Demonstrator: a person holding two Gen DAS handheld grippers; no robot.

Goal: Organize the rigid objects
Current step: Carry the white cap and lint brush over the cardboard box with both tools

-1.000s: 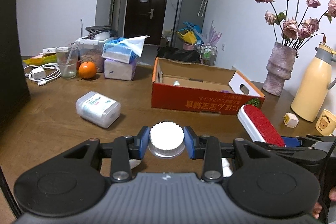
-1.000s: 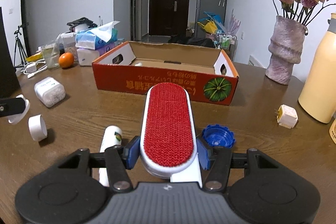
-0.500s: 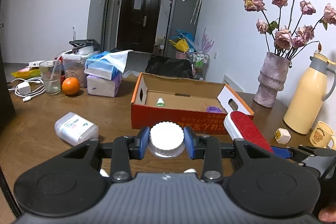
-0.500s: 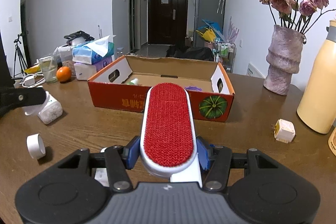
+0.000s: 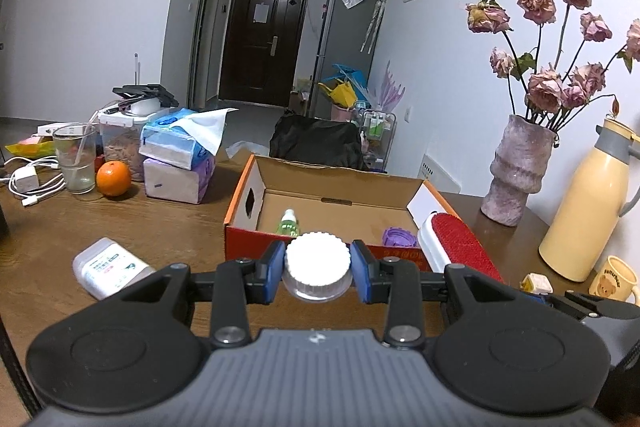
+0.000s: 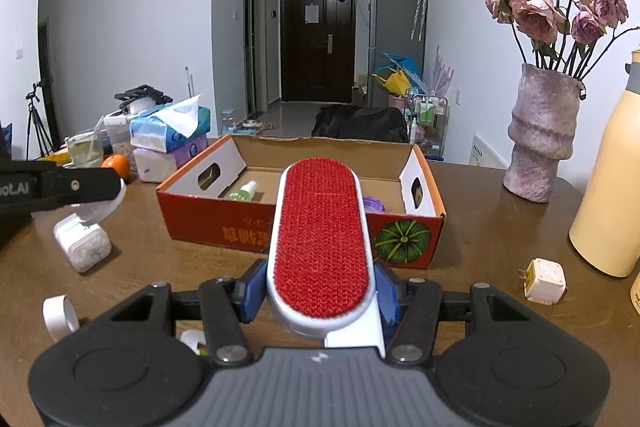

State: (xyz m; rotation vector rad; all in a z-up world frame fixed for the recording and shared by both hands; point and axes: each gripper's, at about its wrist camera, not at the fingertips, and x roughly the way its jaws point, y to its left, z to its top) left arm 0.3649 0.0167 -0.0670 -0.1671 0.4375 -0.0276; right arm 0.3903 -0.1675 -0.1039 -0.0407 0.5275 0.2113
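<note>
surface [image 6: 492, 227]: brown wood, glossy, carrying everything below
box [image 6: 304, 227]: open cardboard, red sides, straight ahead of both pairs of fingers
vase [image 6: 540, 139]: right of the box, beyond the right fingers, holds dried roses
flask [image 6: 608, 187]: cream, far right of the right fingers
plug [image 6: 544, 281]: white cube, right of the right fingers, near the flask
mug [image 5: 614, 277]: cream, bear print, right of the left fingers
tub [image 5: 108, 267]: white, lying left of the left fingers
ring [image 6: 58, 317]: white, on edge, left of the right fingers
orange [image 5: 113, 178]: far left, beside a glass [image 5: 76, 159]
tissues [image 5: 180, 163]: two stacked packs, left of the box
charger [image 5: 26, 181]: white, with cable, far left
</note>
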